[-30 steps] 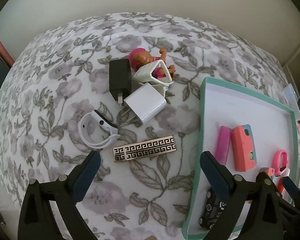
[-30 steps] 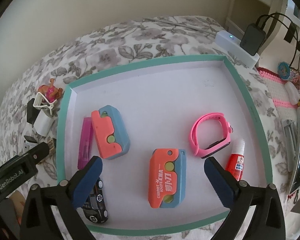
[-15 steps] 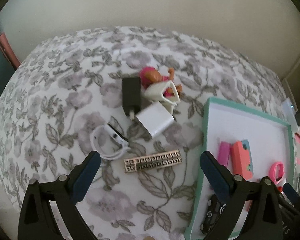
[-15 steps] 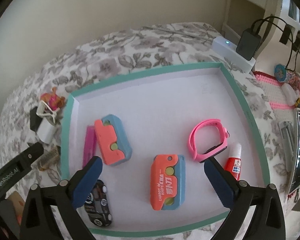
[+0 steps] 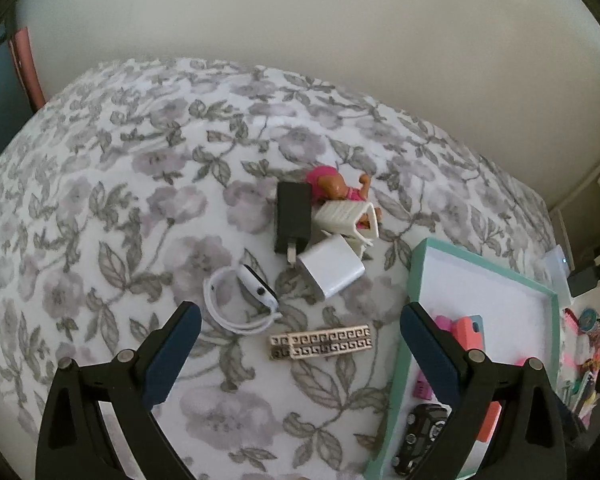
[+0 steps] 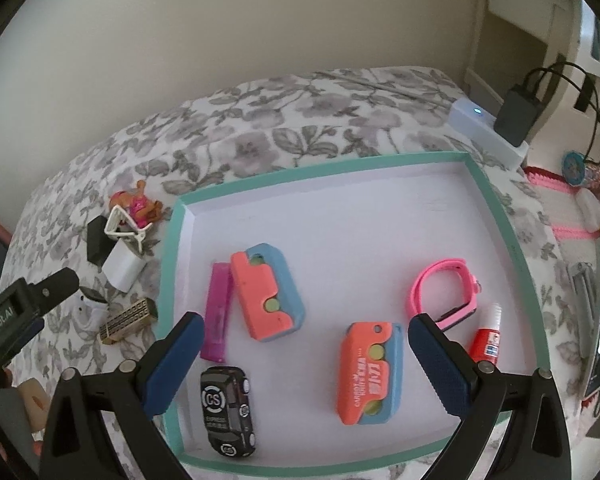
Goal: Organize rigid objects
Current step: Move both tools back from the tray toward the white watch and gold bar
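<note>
gold patterned bar (image 5: 320, 346) left of the tray (image 5: 414, 276); our jaws wide, empty; we risk nudging the white smartwatch (image 5: 242, 300) beside it.

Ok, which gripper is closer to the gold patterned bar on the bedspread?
Left. The left gripper hangs open just above the gold bar, which sits between its fingers. The right gripper is open over the tray, with the bar off to its left.

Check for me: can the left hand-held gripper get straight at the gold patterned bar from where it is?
Probably yes. The left hand-held gripper is open and empty, and the gold patterned bar lies flat between its fingers, apart from the white watch.
</note>
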Tool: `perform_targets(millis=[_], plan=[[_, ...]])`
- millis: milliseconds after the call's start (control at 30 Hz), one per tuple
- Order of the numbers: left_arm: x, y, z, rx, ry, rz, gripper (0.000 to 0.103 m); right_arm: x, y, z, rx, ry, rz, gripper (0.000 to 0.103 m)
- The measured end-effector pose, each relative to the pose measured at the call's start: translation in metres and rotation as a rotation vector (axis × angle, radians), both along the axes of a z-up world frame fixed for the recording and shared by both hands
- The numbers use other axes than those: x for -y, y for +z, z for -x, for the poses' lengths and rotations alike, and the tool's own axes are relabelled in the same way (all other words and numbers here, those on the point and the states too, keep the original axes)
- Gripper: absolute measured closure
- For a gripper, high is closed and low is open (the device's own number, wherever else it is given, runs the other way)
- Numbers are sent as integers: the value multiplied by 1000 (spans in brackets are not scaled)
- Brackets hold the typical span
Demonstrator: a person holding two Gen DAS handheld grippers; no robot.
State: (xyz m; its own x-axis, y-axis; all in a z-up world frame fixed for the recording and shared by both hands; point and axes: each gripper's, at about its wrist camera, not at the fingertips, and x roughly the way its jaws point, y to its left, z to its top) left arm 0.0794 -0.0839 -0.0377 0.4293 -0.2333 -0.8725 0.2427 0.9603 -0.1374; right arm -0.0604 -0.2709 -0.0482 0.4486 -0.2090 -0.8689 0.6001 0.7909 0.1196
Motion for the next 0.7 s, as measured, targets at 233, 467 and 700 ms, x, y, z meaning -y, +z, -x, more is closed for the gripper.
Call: perform_targets(millis=[233,467,700], plan=[[-11,10,-10,57,11,-22,3,-12,13,-12,76,31,50,0],[-20,22,-33,21,92,-60,3,-30,29,-40,99,96,66,0],[-45,15,-53,-11,173,-50,3,-58,29,-75,101,205,22,0]])
